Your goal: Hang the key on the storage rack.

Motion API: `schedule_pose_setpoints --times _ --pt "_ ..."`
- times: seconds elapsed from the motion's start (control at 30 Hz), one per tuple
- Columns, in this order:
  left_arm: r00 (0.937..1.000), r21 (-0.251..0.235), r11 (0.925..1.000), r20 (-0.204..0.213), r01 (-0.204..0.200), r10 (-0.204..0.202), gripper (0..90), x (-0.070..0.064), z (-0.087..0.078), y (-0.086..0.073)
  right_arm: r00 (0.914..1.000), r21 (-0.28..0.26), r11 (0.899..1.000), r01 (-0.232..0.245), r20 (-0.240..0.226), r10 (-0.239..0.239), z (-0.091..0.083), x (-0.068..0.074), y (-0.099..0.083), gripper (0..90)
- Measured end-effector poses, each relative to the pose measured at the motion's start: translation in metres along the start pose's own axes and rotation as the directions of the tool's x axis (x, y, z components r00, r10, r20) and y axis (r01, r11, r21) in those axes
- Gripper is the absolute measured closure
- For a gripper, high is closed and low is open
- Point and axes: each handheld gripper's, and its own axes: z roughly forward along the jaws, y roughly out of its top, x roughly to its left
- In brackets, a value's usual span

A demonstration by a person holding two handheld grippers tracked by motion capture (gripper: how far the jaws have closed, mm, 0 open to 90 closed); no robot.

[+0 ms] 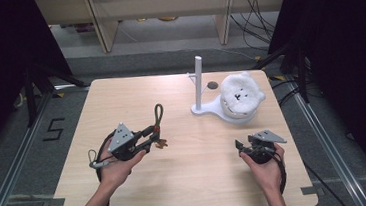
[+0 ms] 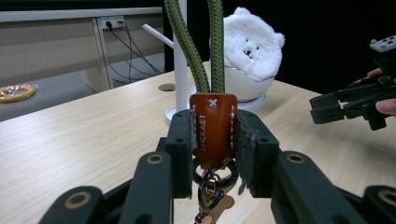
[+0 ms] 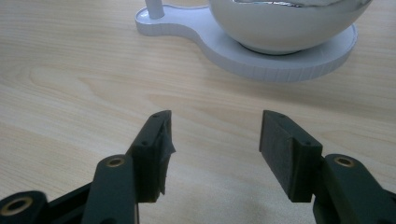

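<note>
While we look down from the high view, we read the scene as follows.

Keychain: we see an olive-green braided cord loop with a brown leather tab (image 2: pixel 213 123), held over the left half of the wooden table (image 1: pixel 187 173), clear of the surface.
Long axis: in the high view the cord loop (image 1: pixel 159 112) runs from the jaws toward the far edge of the table; in the left gripper view its two strands rise straight up out of the tab and leave the top of the picture.
Hardware end: a metal ring and clasp (image 2: pixel 211 184) hang below the tab, toward the person.
Writing: we read stamped letters running along the tab's length, something like "HACKAET"; we cannot be sure of every letter. A white stitched cross sits at the tab's top.
Left gripper (image 1: pixel 150 136): its jaws are closed flat against both sides of the leather tab.
Right gripper (image 3: pixel 215 149): its jaws stand wide apart with nothing between them, low over the table's right front part, facing the white stand.
Stand: a white base with an upright post (image 1: pixel 199 81) sits at the far right of the table, and its bowl carries a white plush bear face (image 1: pixel 241 94).
Floor mark: we read a black "5" (image 1: pixel 54 129) taped left of the table.
</note>
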Motion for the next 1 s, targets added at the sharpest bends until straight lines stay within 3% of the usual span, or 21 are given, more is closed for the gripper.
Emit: schedule_pose_setpoints --times 0.1,0.13,0.27,0.57,0.6,1.0 --pt "1.0000 -0.001 1.0000 0.002 -0.004 0.004 67.8 0.001 0.002 0.002 1.0000 0.008 1.000 -0.004 -0.006 0.004 -0.002 0.000 0.001 45.1" --pt "1.0000 -0.002 1.0000 0.002 -0.004 0.004 67.8 0.001 0.003 0.002 0.9983 0.030 0.998 -0.059 -0.001 0.059 -0.004 0.005 0.000 45.1" --pt "1.0000 0.001 1.0000 0.003 -0.007 0.007 67.8 0.002 0.006 0.004 0.9992 0.010 0.999 -0.039 -0.005 0.039 -0.002 0.003 0.000 45.0" --pt "0.9999 -0.001 0.9999 0.006 -0.011 0.011 67.8 0.004 0.014 0.009 0.9990 0.006 0.999 -0.045 -0.001 0.045 -0.002 0.003 0.000 45.0" --pt "0.9999 0.002 0.9999 0.008 -0.013 0.013 67.8 0.004 0.014 0.010 0.9999 -0.010 1.000 -0.009 -0.011 0.009 -0.001 -0.001 0.000 45.0" --pt "0.9999 0.002 0.9999 0.003 -0.013 0.013 67.7 0.009 0.023 0.014 0.9995 -0.008 1.000 -0.023 -0.021 0.023 -0.001 -0.001 0.000 45.0"
